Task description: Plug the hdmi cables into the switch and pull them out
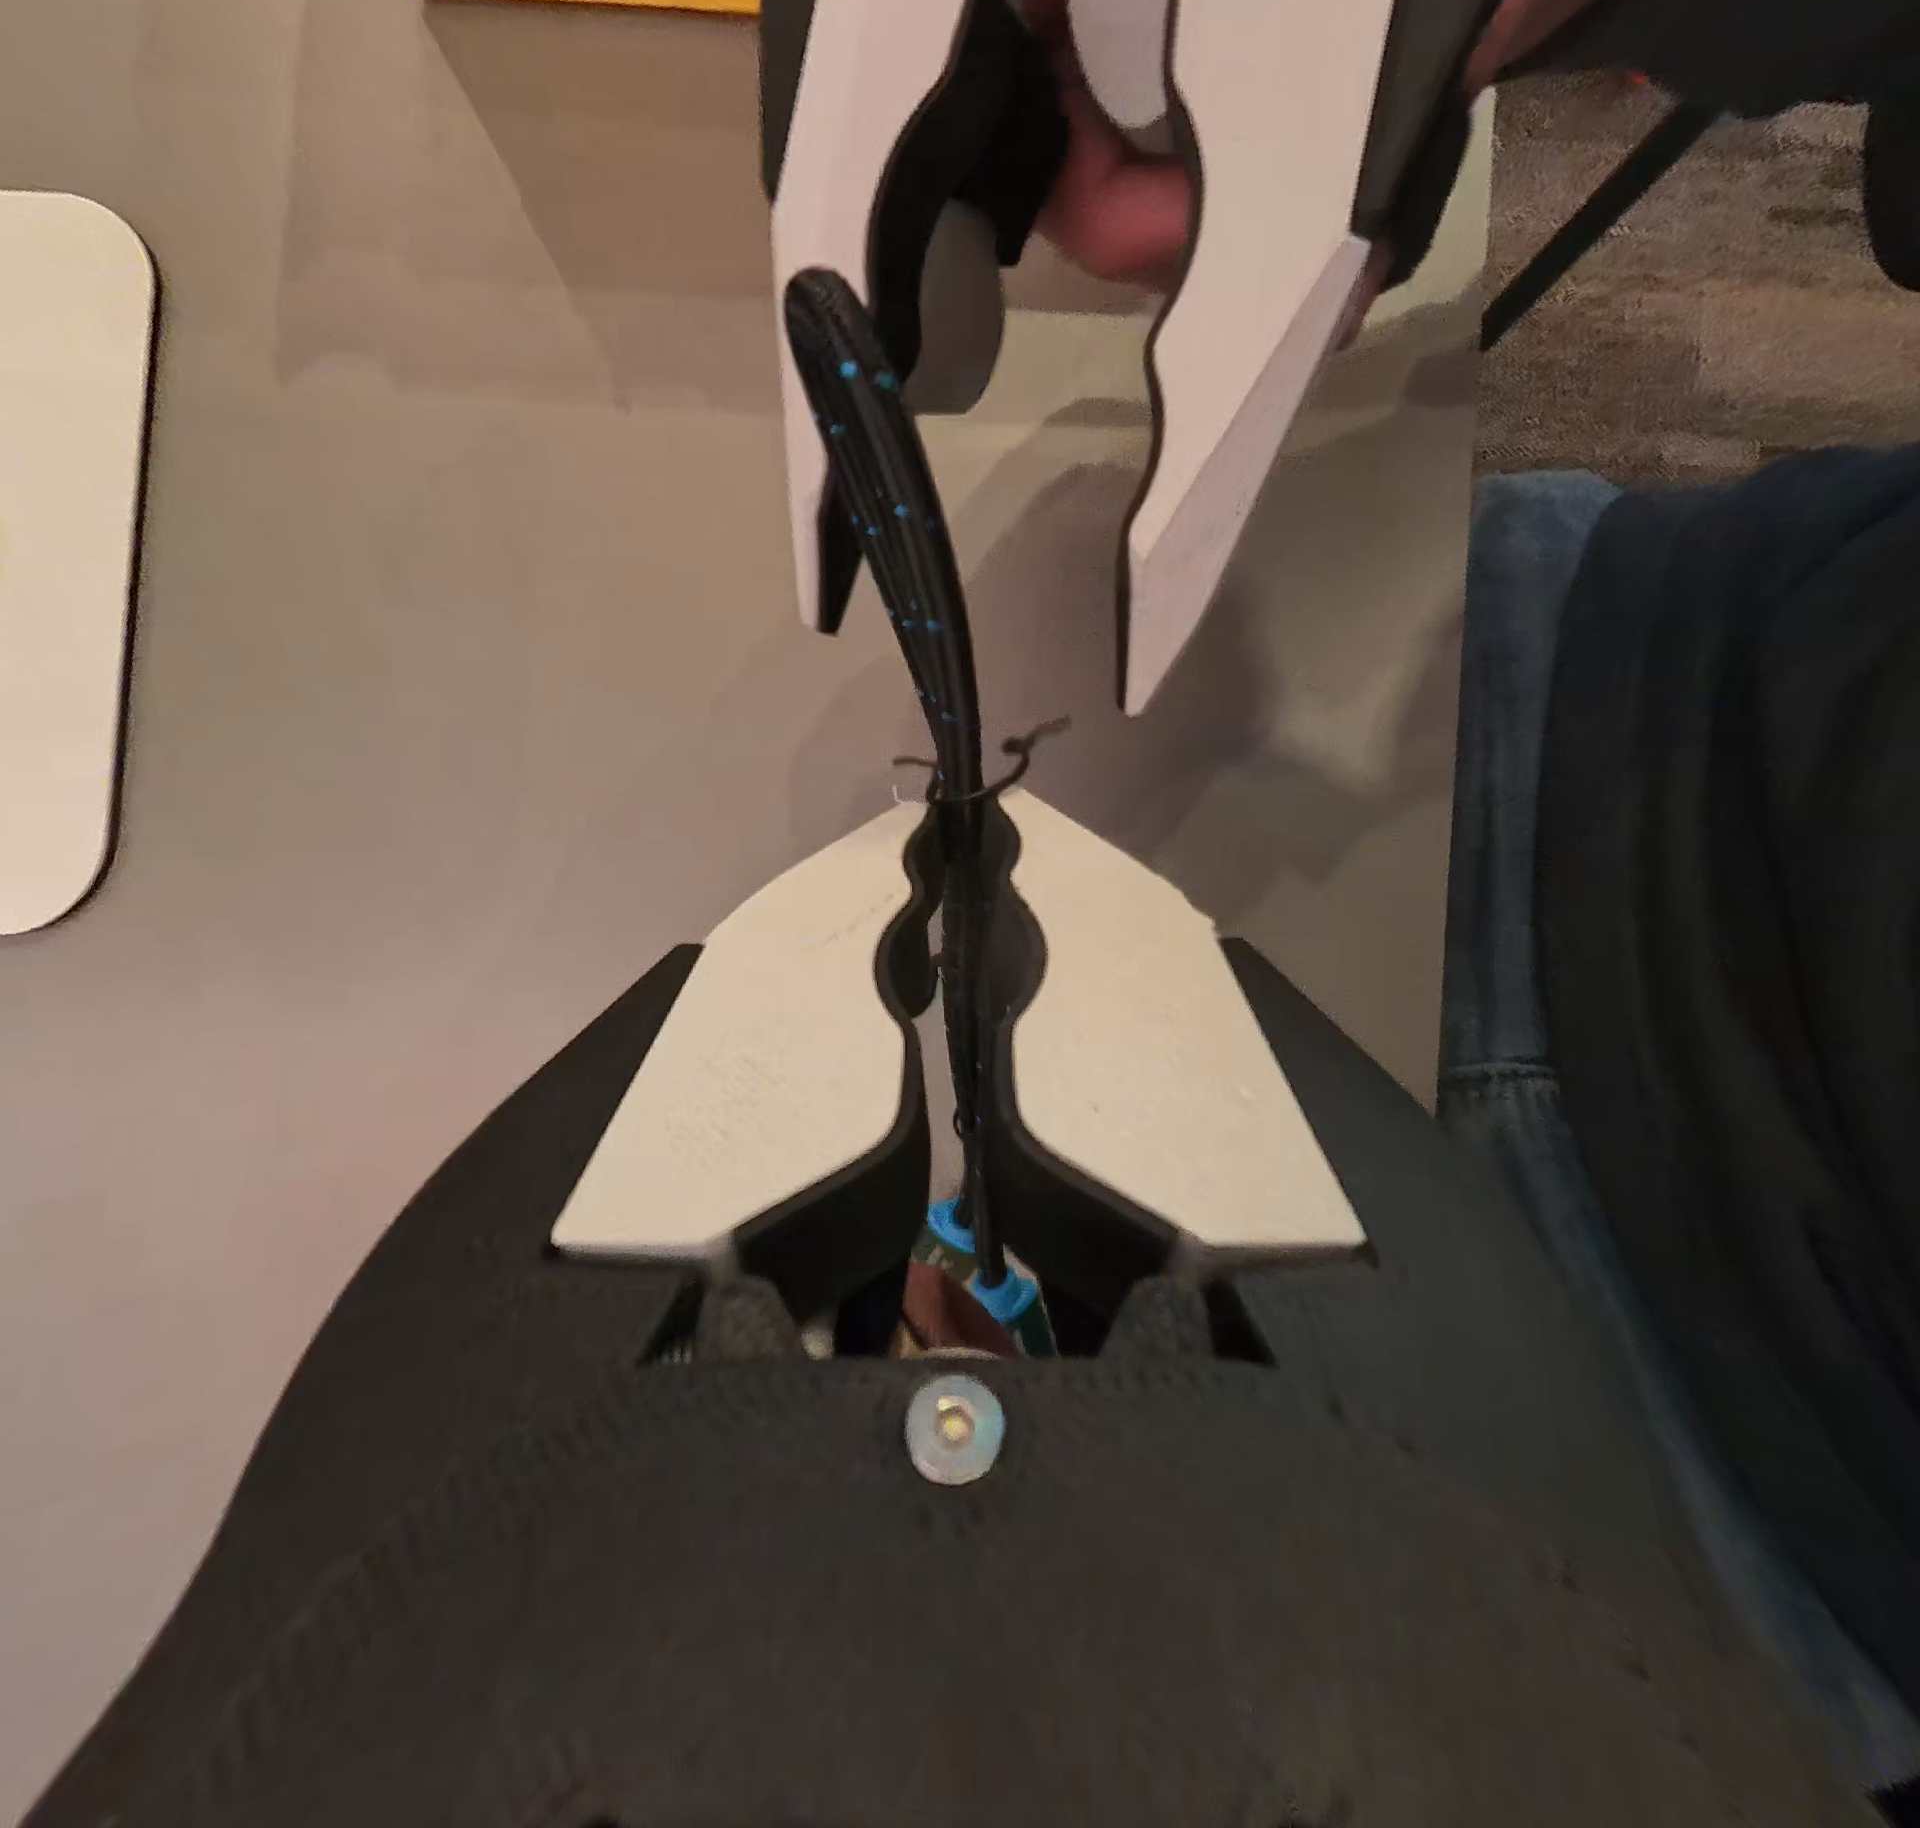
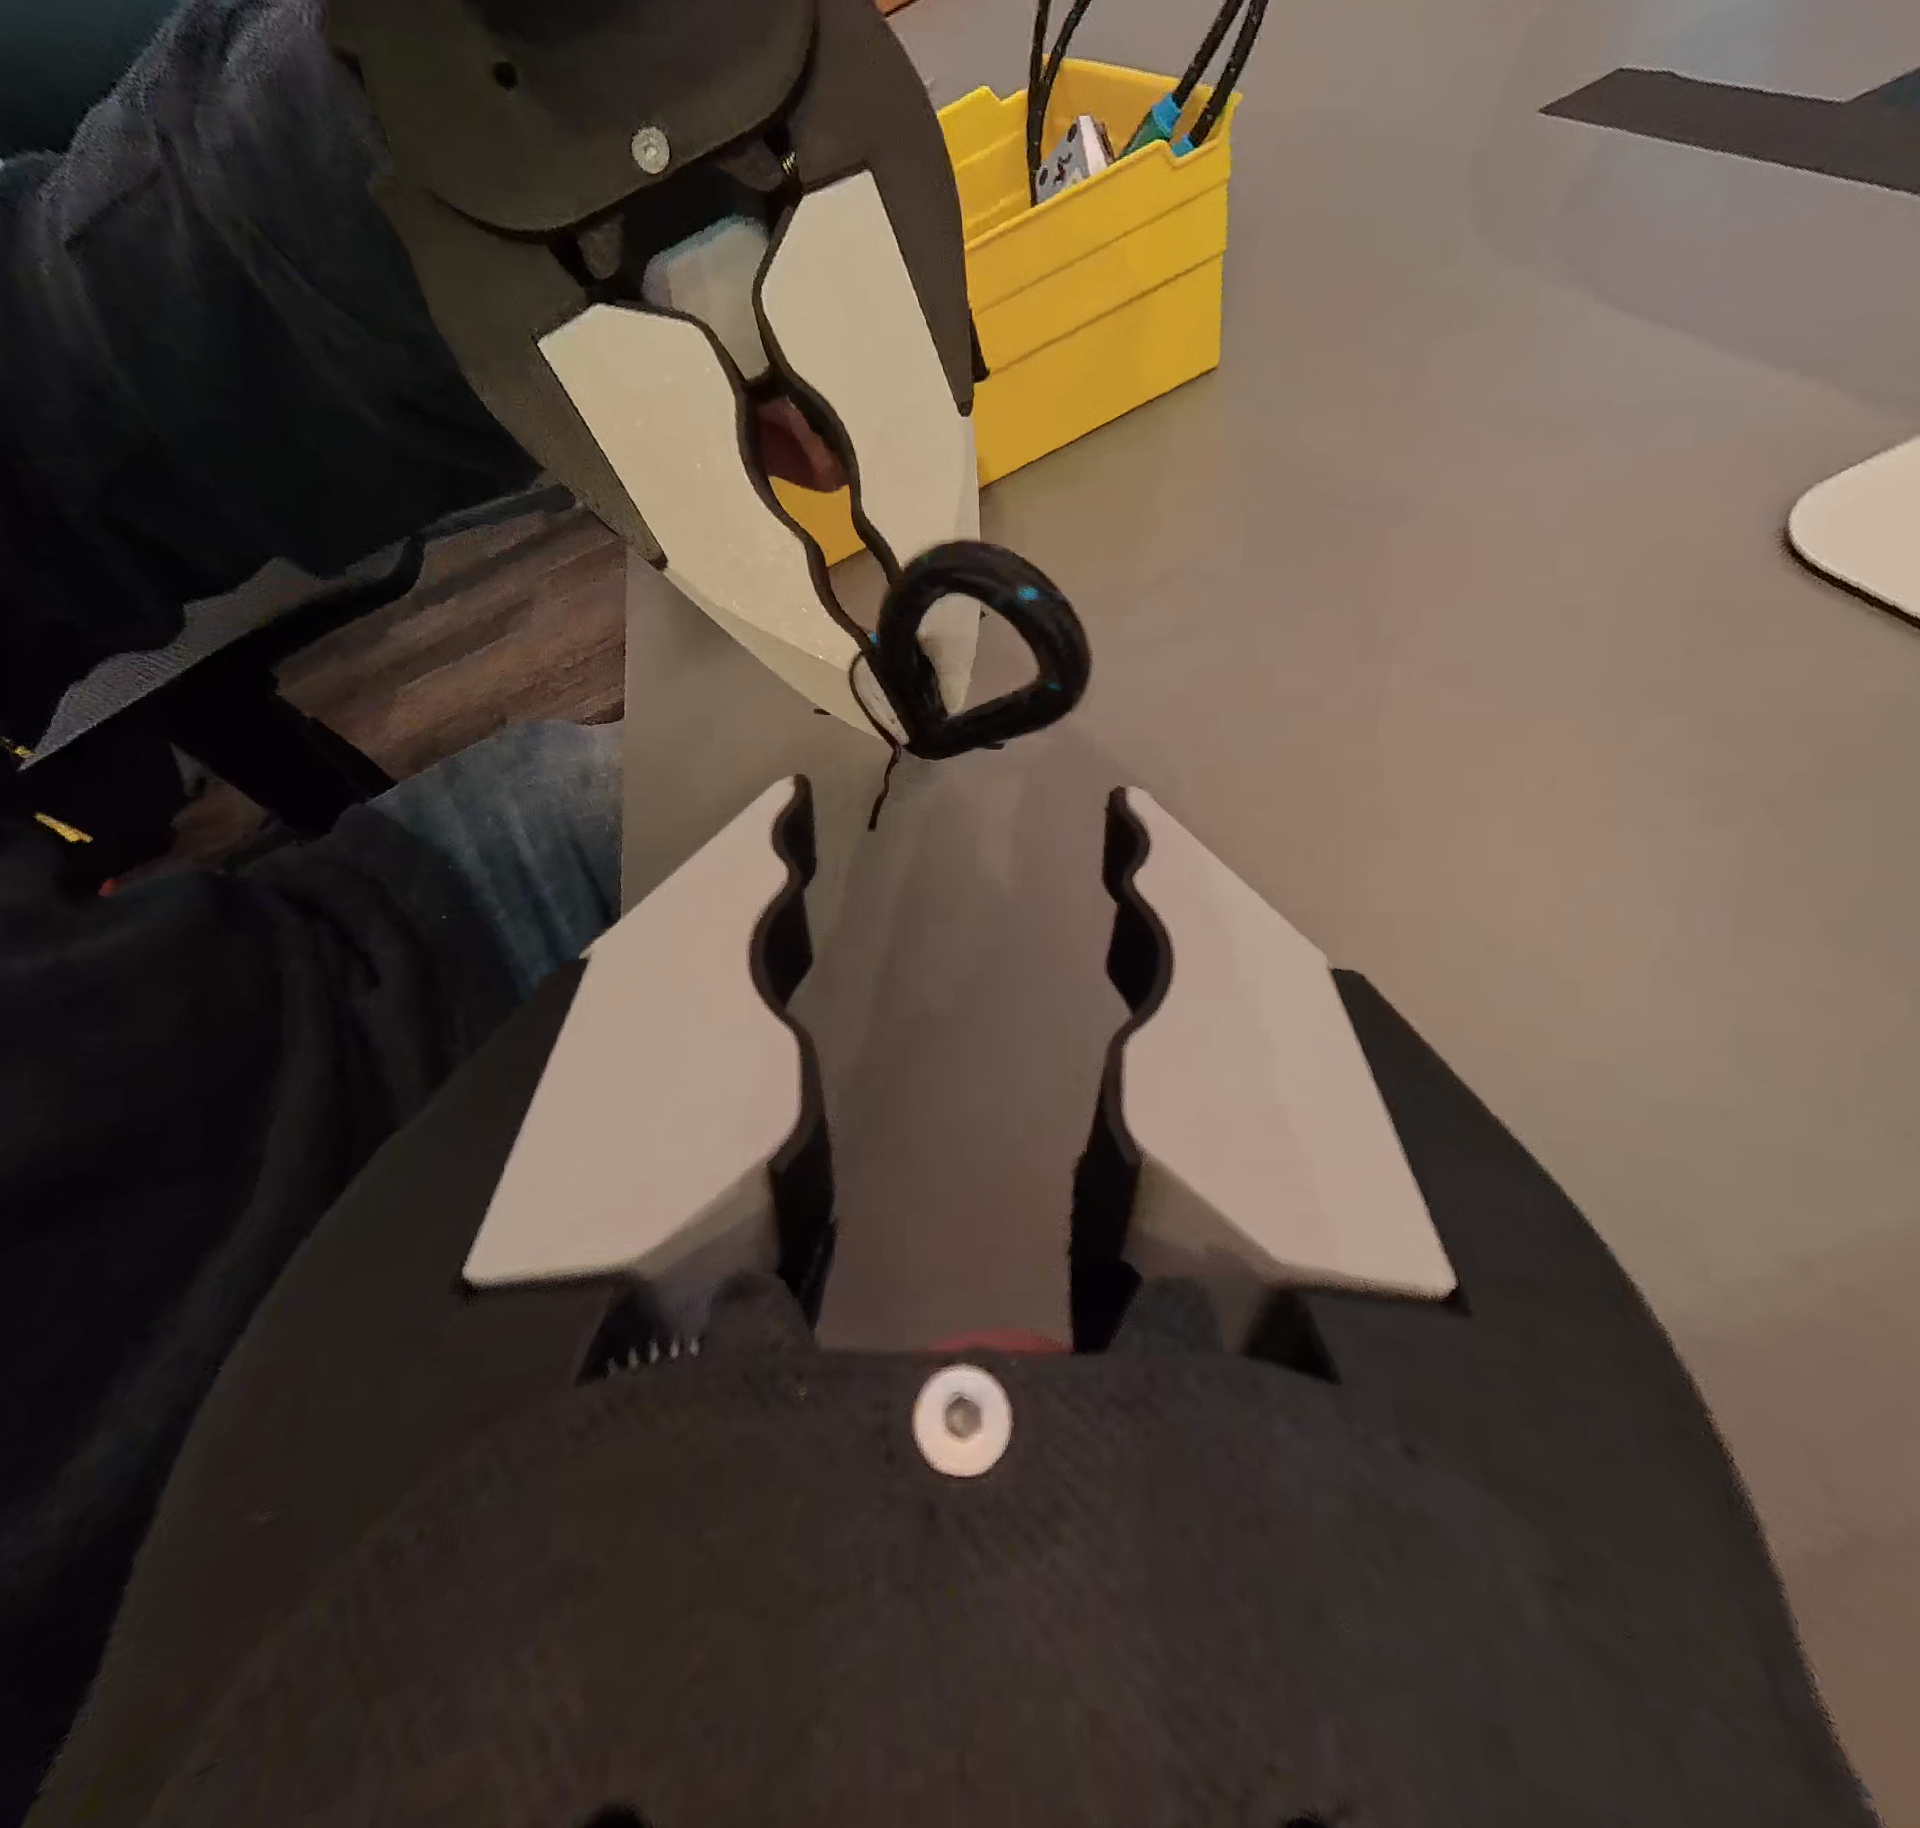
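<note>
- My left claw [image 1: 961,822] is pressed together on the coiled hdmi cable [image 1: 904,531], a black braided bundle with blue flecks. It pinches at the bundle's tied end, right where a thin twist tie [image 1: 977,781] cinches the loops. I judge that hold is chosen to keep the strands from springing apart while the bundle is off the table [image 1: 468,635].
- Behind that pinch, toward the claw's body, a single strand runs back between the fingers to blue connector pieces [image 1: 997,1295]; I cannot tell what they belong to.
- Past the pinch, the loop end of the cable sticks out free and bends toward my right claw [image 2: 956,791].
- That right claw is spread wide and holds nothing, its tips just beside the loop. One finger [image 1: 821,490] lies against the bundle in the left view. I read this as lining up to take the loop or get at the tie, since the cable has to be uncoiled before any plug reaches a port.
- Beyond the cable, on the table, stands a yellow bin [image 2: 1101,251] with more black cables [image 2: 1226,22] arching out of it and some small parts inside, apparently parked there as stock.
- I cannot make out the switch with certainty in either view.
- Far to one side of the cable lies a pale rounded mat [image 2: 1860,531], unused.
</note>
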Motion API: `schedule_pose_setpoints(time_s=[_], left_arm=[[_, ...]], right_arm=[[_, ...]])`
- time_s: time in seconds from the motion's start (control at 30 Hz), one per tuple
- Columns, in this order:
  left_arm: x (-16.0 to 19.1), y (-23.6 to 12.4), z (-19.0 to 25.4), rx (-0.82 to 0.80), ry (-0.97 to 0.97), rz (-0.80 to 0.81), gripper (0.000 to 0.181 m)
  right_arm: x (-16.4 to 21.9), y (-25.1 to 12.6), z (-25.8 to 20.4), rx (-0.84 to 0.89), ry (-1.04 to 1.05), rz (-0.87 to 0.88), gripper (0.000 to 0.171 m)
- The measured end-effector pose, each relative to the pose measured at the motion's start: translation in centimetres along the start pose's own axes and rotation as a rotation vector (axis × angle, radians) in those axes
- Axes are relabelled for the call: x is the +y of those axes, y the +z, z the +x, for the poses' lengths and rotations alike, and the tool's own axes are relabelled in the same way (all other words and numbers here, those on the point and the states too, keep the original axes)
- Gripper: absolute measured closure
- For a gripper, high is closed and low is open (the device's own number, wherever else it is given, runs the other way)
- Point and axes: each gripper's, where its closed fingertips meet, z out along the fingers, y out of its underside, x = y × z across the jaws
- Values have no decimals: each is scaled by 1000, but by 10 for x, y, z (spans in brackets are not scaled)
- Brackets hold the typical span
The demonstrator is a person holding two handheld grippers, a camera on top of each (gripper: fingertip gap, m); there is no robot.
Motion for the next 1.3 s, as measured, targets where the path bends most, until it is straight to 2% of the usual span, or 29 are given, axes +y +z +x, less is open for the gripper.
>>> schedule_pose_setpoints(time_s=[0.1,0.2,0.43,0.53,0.6,0.8,1.07,1.3], left_arm=[[-1,-9,3,15,37,-19,176],[-6,-19,6,18,63,-16,176],[-11,-25,10,6,104,-17,176],[-13,-26,14,10,121,-6,176],[-16,-29,15,17,125,9,176],[-20,-33,16,15,146,25,176],[-25,-39,18,12,164,62,176],[-29,-40,18,-13,167,87,176]], right_arm=[[-7,4,-4,-39,-53,41,104],[-19,7,-16,-102,-120,82,101],[-20,20,-26,-124,-213,36,120],[-23,16,-29,-138,-249,54,143],[-24,14,-31,-138,-267,60,148],[-27,10,-32,-113,-324,60,154],[-31,3,-35,-48,-434,43,171],[-33,0,-34,2,-440,12,171]])
